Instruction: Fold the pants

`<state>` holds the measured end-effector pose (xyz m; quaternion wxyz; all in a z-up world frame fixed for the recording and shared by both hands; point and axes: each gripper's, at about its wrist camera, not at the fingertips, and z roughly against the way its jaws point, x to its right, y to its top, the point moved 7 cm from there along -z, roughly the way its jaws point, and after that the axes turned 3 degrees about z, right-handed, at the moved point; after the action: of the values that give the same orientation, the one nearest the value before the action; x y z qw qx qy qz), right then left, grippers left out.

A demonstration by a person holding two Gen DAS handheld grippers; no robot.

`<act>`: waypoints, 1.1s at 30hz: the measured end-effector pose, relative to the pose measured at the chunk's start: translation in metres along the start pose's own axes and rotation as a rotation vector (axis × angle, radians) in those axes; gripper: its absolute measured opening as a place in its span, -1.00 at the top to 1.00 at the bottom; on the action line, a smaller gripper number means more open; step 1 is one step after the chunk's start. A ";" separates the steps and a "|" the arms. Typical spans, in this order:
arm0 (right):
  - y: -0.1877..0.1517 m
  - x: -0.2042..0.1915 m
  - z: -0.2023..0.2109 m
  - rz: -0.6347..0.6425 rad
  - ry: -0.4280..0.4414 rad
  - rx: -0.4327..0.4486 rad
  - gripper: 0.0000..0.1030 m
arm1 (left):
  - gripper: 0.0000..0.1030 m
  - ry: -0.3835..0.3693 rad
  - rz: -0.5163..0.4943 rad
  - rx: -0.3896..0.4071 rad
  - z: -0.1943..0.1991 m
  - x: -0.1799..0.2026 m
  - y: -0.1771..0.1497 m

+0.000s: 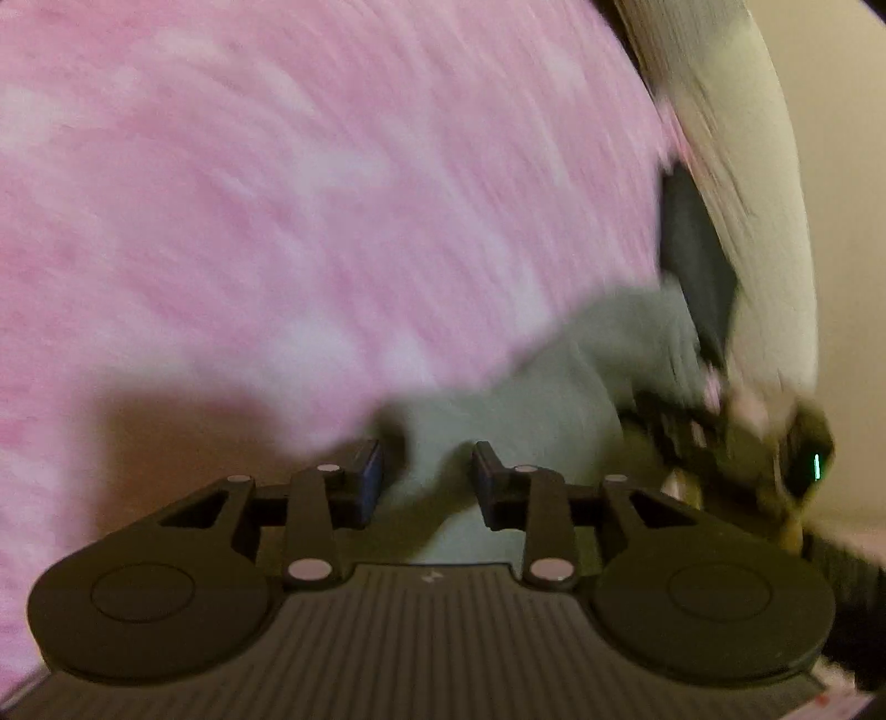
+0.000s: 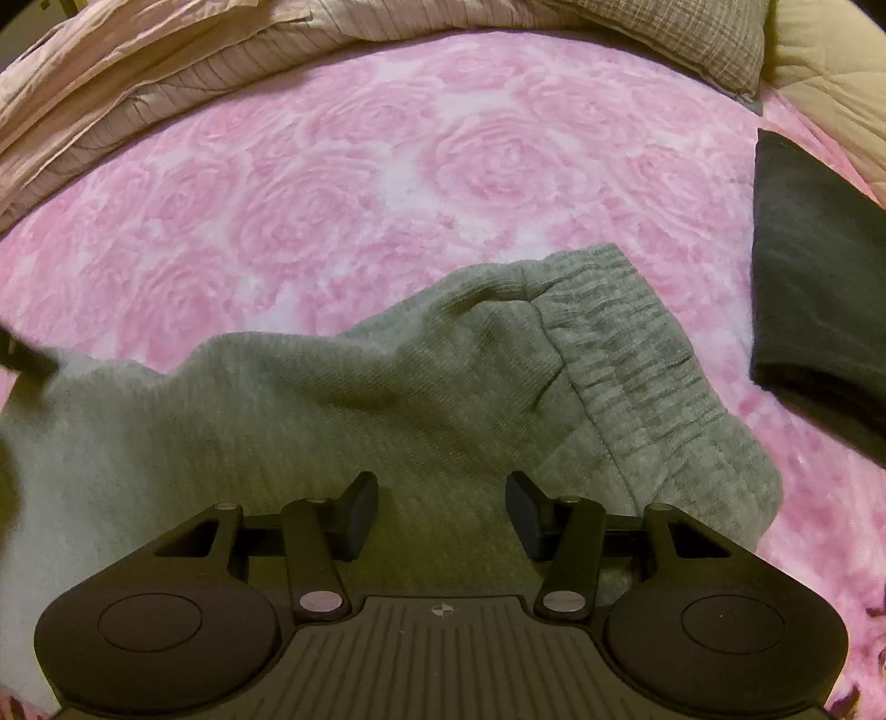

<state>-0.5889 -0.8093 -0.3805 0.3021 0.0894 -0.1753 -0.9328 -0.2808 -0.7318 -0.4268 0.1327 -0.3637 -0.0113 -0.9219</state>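
Across the bed, a pink rose-patterned blanket (image 2: 387, 166) fills most of both views, with rumpled pinkish bedding (image 2: 111, 83) and a checked pillow (image 2: 692, 39) along its far edge. On that blanket lie the grey pants (image 2: 360, 399), spread loosely and not yet folded flat: their ribbed elastic waistband (image 2: 637, 360) points toward the right of the right wrist view, and the body of the cloth runs off to the left. A dark folded garment (image 2: 814, 277) sits apart from them at the right.

The pants look like thick knit sweat fabric: soft, limp, light, not slippery, likely to sag and bunch wherever it is lifted. The waistband is the firmest part, so I judge its corners, or a doubled edge, to be the best places to pinch.

The right gripper (image 2: 443, 515) hovers over the cloth just beside the waistband seam, its jaws apart with fabric beneath them but nothing pinched. The left gripper (image 1: 426, 476) shows in a motion-blurred view; its jaws stand narrowly apart over a grey edge of the pants (image 1: 526, 399), and the pads do not appear to press on it.
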 end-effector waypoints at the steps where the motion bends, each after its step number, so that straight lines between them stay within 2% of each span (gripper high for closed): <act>1: 0.000 0.000 0.000 0.001 -0.001 0.000 0.06 | 0.60 -0.007 -0.036 -0.033 -0.007 0.008 -0.005; 2: 0.000 0.000 0.000 0.005 -0.001 0.000 0.06 | 0.82 -0.003 -0.062 -0.032 -0.008 0.013 -0.008; 4: -0.002 -0.001 0.001 -0.004 0.001 0.002 0.06 | 0.90 -0.021 -0.060 0.034 -0.002 0.016 -0.002; 6: -0.003 -0.001 0.001 -0.003 0.005 0.009 0.09 | 0.97 -0.029 0.029 0.182 0.017 0.001 0.015; 8: -0.005 0.001 0.001 -0.002 0.012 0.028 0.18 | 0.97 -0.017 0.068 0.264 0.029 -0.013 0.025; 12: -0.009 0.004 0.003 0.007 0.021 0.042 0.20 | 0.95 0.006 0.059 0.271 0.034 -0.012 0.021; 16: -0.014 0.010 0.008 -0.021 0.024 0.044 0.20 | 0.97 0.094 0.062 0.326 0.059 -0.017 0.014; 18: -0.020 0.012 0.013 -0.035 0.016 0.044 0.20 | 0.97 0.137 0.022 0.331 0.071 -0.014 0.004; 21: -0.030 0.017 0.021 -0.090 -0.005 0.042 0.20 | 0.96 0.138 -0.048 0.295 0.062 0.006 -0.014; 23: -0.036 0.017 0.029 -0.124 -0.014 0.045 0.20 | 0.92 0.123 -0.093 0.248 0.042 0.019 -0.034; 27: -0.045 0.026 0.051 -0.193 -0.056 0.077 0.19 | 0.92 0.170 -0.156 0.109 -0.015 0.018 -0.085; 28: -0.047 0.030 0.058 -0.218 -0.064 0.100 0.20 | 0.92 0.208 -0.171 0.059 -0.030 0.015 -0.100; 29: -0.047 0.035 0.067 -0.243 -0.068 0.138 0.20 | 0.92 0.225 -0.200 0.043 -0.036 0.015 -0.112; 31: -0.044 0.042 0.079 -0.250 -0.087 0.199 0.20 | 0.91 0.226 -0.276 0.033 -0.042 0.029 -0.130; 33: -0.038 0.052 0.087 -0.268 -0.155 0.254 0.17 | 0.91 0.225 -0.288 0.034 -0.045 0.036 -0.139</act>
<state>-0.6746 -0.7878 -0.3176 0.1472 0.0770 -0.3007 -0.9391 -0.3706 -0.6116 -0.4253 0.0057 -0.2505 -0.0641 -0.9660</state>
